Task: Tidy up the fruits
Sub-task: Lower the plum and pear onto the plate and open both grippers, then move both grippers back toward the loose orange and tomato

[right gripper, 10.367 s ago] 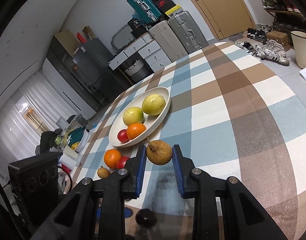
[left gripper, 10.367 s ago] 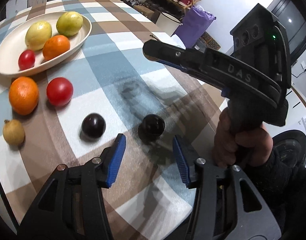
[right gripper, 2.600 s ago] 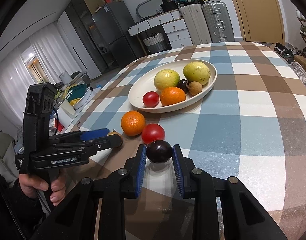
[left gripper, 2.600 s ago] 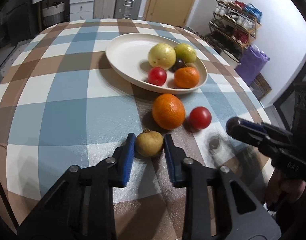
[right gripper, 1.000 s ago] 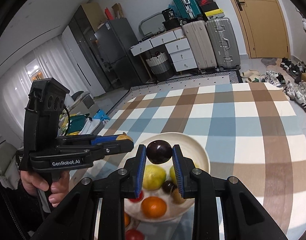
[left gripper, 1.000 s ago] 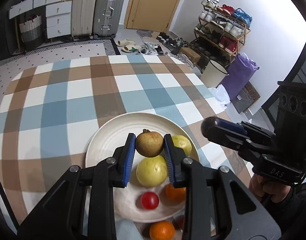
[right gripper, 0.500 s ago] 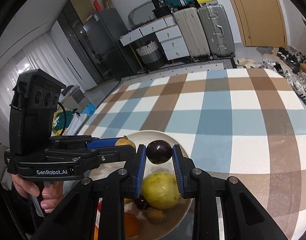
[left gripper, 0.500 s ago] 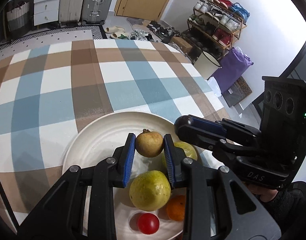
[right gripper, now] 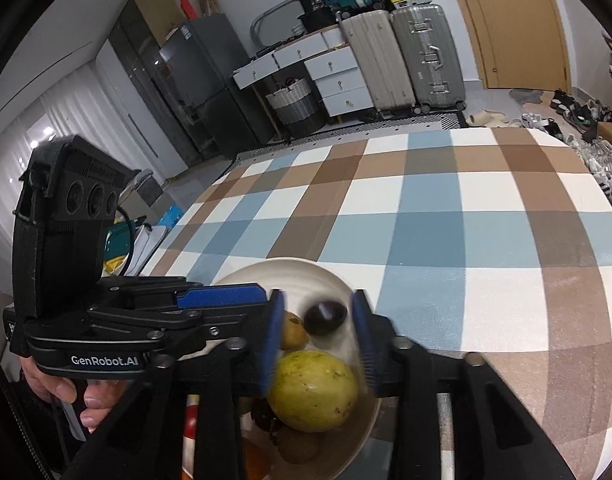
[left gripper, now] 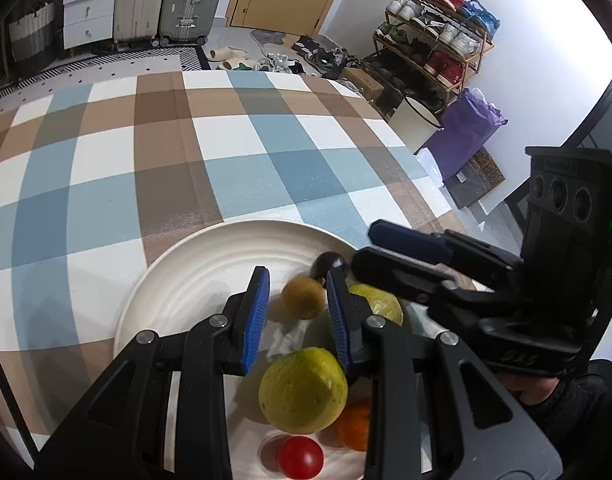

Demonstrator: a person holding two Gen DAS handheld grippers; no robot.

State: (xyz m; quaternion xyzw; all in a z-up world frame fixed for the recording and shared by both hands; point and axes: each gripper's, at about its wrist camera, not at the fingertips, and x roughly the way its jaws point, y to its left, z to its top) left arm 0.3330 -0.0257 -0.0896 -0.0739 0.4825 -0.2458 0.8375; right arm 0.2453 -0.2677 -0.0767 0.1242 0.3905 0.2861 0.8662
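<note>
We see the small brown fruit (left gripper: 304, 297) lying on the cream plate (left gripper: 194, 280), blurred, between the blue pads of the left gripper (left gripper: 297, 312) but clear of both of them; the jaws stand apart with a gap on either side of the fruit, so this gripper holds nothing. Just beyond it on the plate sits the dark plum (left gripper: 329, 264), which in the right wrist view (right gripper: 325, 318) also shows blurred between the spread jaws of the right gripper (right gripper: 317, 336), touching neither pad, so that gripper too is parted and empty-handed. In that same view the brown fruit (right gripper: 293, 332) lies just left of the plum, partly hidden by the right gripper's left finger. Nearer the left camera a large yellow-green fruit (left gripper: 302, 390) fills the middle of the plate, with a second yellow-green fruit (left gripper: 375, 304) behind the left gripper's right finger, an orange (left gripper: 355, 426) tucked under the big one, and a red tomato (left gripper: 299, 457) at the near rim. From the right wrist we can make out the large yellow-green fruit (right gripper: 311, 390) directly under the gripper, with darker fruit beneath it that we cannot tell apart. The plate rests on a checked tablecloth (left gripper: 146, 168) of blue, brown and white squares. Past the table we see suitcases (right gripper: 401, 56), a white drawer unit (right gripper: 333, 76), a wooden door (right gripper: 509, 20) and a shoe rack (left gripper: 433, 40).
</note>
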